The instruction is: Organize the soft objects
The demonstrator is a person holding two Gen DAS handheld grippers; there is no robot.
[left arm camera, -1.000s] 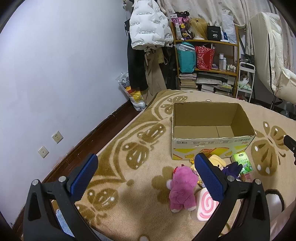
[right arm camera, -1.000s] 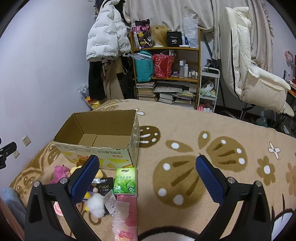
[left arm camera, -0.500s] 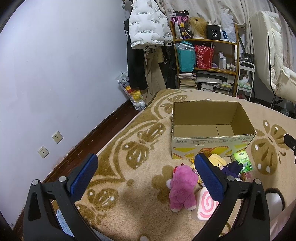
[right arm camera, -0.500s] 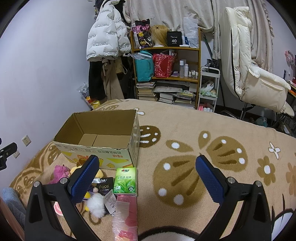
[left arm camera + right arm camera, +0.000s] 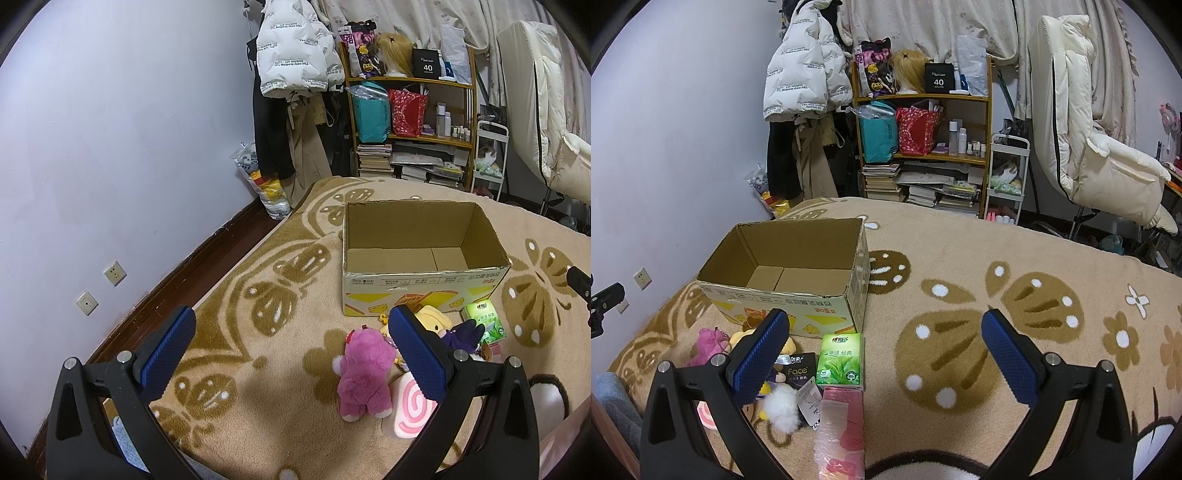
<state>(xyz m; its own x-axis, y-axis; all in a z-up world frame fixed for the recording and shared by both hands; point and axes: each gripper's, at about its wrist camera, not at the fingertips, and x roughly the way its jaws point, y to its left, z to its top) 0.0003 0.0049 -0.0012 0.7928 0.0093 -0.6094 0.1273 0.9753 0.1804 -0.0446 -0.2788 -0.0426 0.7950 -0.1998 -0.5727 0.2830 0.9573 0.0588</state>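
Note:
An open, empty cardboard box [image 5: 421,273] stands on the patterned blanket; it also shows in the right wrist view [image 5: 783,291]. In front of it lie a pink plush bear [image 5: 364,373], a yellow plush [image 5: 432,317], a dark purple plush [image 5: 463,332], a pink swirl cushion [image 5: 412,413] and a green tissue pack [image 5: 485,319]. The right wrist view shows the green tissue pack [image 5: 840,360], a black Face pack [image 5: 798,367], a white fluffy ball [image 5: 781,408], a pink wrapped pack [image 5: 840,424] and the pink bear [image 5: 707,345]. My left gripper [image 5: 291,363] is open and empty, left of the bear. My right gripper [image 5: 882,363] is open and empty, right of the pile.
A purple wall with sockets [image 5: 114,273] runs along the left. A wooden shelf [image 5: 923,147] with books and bags, hanging coats [image 5: 295,66] and a cream chair [image 5: 1100,155] stand at the back. The blanket [image 5: 1015,295] stretches right of the box.

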